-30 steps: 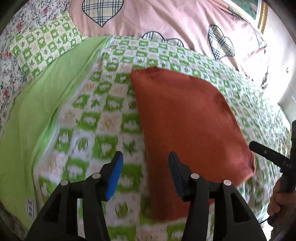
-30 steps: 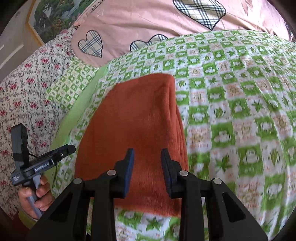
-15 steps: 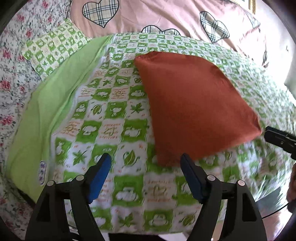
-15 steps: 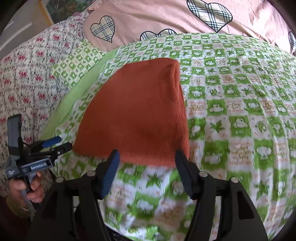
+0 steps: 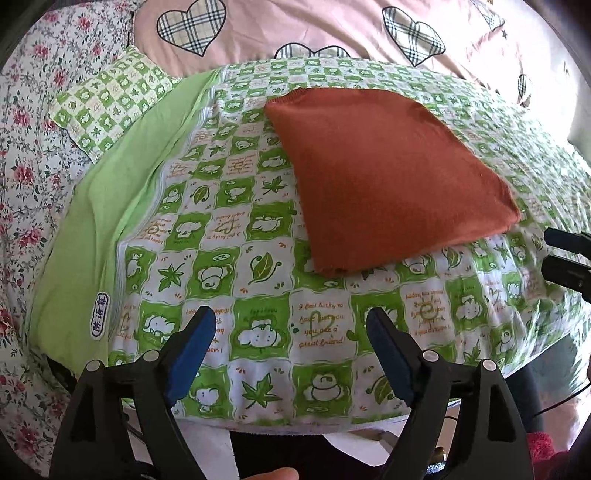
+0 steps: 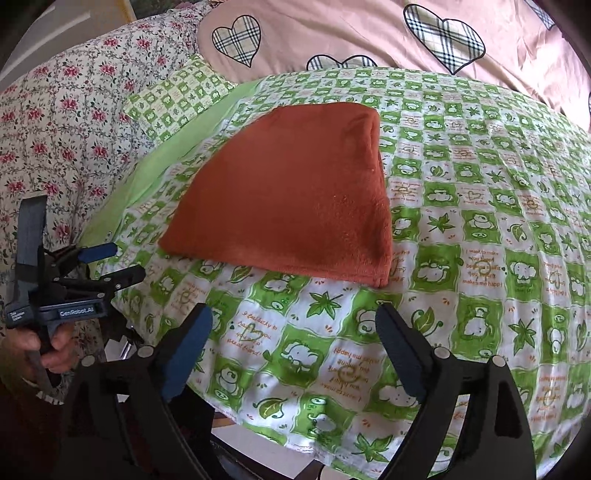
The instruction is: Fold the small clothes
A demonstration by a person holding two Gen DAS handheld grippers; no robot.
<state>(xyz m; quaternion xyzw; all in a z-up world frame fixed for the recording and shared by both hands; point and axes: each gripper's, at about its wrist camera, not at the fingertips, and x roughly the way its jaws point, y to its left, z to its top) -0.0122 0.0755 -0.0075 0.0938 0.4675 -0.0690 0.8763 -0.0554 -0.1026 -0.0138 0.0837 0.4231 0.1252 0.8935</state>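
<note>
Rust garment folded on quilt; left tool, right tool just opened wide, empty.

This is a bedroom in a home. A bed fills almost the whole view, covered with a green and white checked sheet printed with small animals and leaves. Behind it lies a pink quilt with plaid hearts, beside a flowered cover and a small checked pillow. A picture frame corner shows on the wall.
</note>
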